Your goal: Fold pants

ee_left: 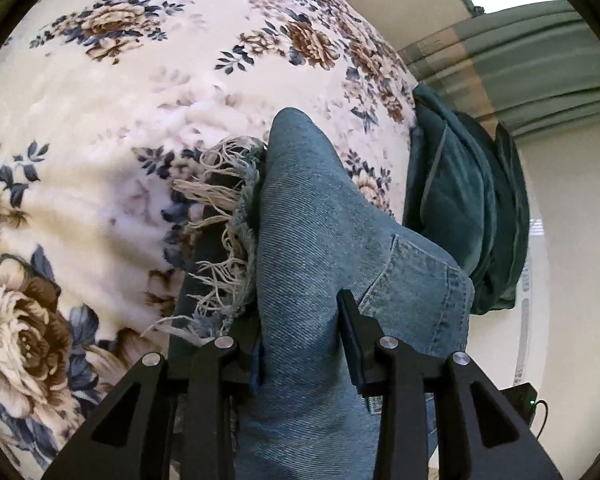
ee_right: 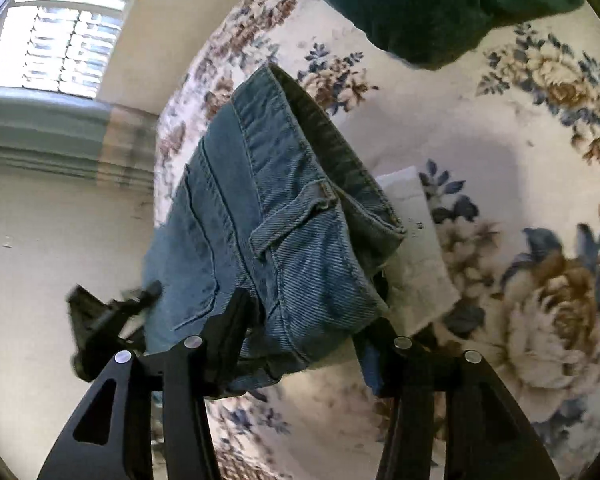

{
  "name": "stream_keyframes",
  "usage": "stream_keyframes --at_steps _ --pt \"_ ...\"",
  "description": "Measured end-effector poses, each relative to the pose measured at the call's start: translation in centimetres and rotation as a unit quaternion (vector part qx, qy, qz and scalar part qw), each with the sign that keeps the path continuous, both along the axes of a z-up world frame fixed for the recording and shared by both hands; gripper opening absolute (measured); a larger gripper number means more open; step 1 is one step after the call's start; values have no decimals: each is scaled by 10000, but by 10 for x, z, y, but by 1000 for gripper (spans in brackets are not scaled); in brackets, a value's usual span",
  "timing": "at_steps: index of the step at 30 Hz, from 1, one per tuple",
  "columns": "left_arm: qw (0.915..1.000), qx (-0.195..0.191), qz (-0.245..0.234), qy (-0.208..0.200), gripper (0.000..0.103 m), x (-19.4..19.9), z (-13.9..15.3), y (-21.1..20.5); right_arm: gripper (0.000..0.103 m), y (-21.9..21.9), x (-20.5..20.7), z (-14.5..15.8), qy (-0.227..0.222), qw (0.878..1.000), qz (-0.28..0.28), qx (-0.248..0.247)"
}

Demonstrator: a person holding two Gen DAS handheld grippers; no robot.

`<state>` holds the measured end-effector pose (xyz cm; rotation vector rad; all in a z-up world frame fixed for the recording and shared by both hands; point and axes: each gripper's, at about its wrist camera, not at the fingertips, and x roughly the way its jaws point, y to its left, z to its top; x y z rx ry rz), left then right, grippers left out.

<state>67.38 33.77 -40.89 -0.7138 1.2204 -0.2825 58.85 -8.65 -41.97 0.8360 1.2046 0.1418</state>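
The pants are blue jeans (ee_left: 324, 248) with a frayed hem (ee_left: 224, 216). In the left wrist view my left gripper (ee_left: 300, 344) is shut on a bunched fold of denim, held above the floral bed. In the right wrist view my right gripper (ee_right: 304, 332) is shut on the waistband end of the jeans (ee_right: 276, 216), with belt loop and a white pocket lining (ee_right: 416, 248) showing. The cloth hangs lifted between both grippers.
A cream bedspread with brown and blue flowers (ee_left: 120, 100) lies under everything. Dark green cushions (ee_left: 464, 204) sit at the bed's edge, also at the top of the right wrist view (ee_right: 420, 4). A window (ee_right: 64, 48) and white wall lie beyond.
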Motion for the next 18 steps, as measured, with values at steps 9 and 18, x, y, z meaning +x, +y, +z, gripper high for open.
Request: stream_keyframes --at_steps 9,18 --pt "9742 2231 -67 -319 60 -37 71 -39 103 40 -19 83 -225 9657 817 -2454" --pt "9458 3187 -105 -620 80 -119 137 -83 103 61 -72 176 -599 9320 969 -3440"
